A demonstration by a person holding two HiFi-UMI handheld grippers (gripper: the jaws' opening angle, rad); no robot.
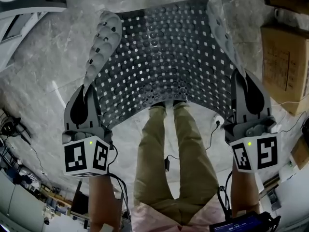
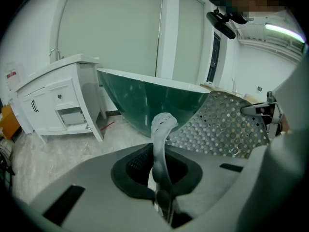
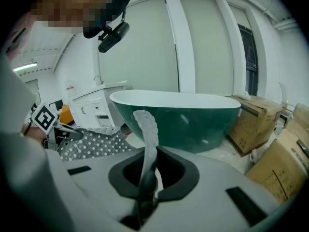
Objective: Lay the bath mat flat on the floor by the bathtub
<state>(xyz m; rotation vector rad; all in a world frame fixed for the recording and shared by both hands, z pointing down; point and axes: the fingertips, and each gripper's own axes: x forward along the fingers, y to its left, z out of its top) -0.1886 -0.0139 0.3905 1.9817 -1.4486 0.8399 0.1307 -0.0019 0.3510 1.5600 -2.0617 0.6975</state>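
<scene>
The grey bath mat [image 1: 164, 57], full of holes and suction cups, hangs spread out above the floor in front of the person's legs [image 1: 169, 149]. My left gripper [image 1: 86, 98] is shut on its left edge, which curls upward. At the opposite side my right gripper [image 1: 246, 95] is shut on the right edge. In the left gripper view the pinched mat edge [image 2: 161, 129] rises from the jaws of the left gripper [image 2: 161, 175], with the green bathtub [image 2: 145, 100] behind. The right gripper view shows the other mat edge [image 3: 147, 129] held in the right gripper [image 3: 145, 180] before the bathtub [image 3: 188, 117].
The floor [image 1: 43, 81] is pale and marbled. Cardboard boxes [image 1: 285, 57] stand at the right, also seen as boxes [image 3: 258, 120] beside the tub. A white vanity cabinet [image 2: 58, 100] stands left of the tub. Cables and clutter lie at the lower left.
</scene>
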